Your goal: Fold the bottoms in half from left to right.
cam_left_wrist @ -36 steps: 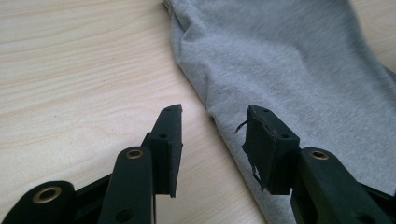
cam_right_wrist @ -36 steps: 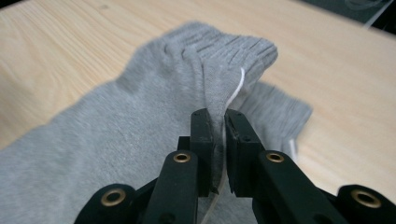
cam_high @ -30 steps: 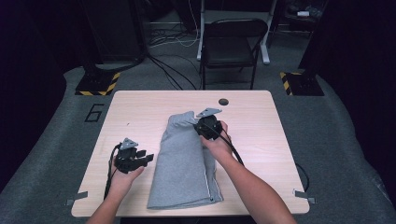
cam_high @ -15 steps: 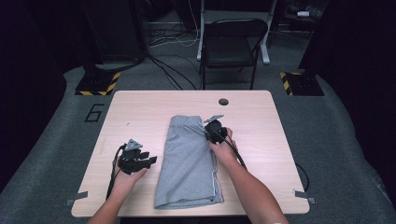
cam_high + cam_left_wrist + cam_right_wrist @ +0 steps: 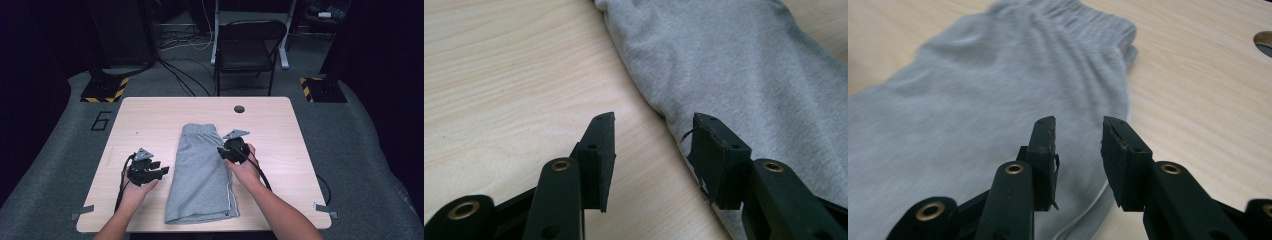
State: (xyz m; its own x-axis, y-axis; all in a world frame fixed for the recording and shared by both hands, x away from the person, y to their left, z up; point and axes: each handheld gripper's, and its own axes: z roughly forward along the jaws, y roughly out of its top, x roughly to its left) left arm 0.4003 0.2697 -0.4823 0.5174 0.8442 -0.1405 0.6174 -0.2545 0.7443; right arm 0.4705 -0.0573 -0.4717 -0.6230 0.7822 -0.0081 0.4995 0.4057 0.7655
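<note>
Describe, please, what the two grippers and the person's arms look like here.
Both the left gripper and the right gripper are black, each with two blocky jaws fixed by brass-coloured rivets, a grey three-cornered plate on top and a black cable trailing back. The pads look worn and frayed at the edges. The forearms are bare, no sleeves in view.

The shorts (image 5: 744, 65) run off the top, right and bottom edges in the left gripper view, and off the left and bottom edges in the right gripper view, where their waistband (image 5: 1083, 15) is blurred. The hole (image 5: 1264, 41) in the desk (image 5: 1198, 90) is cut by the right edge.
</note>
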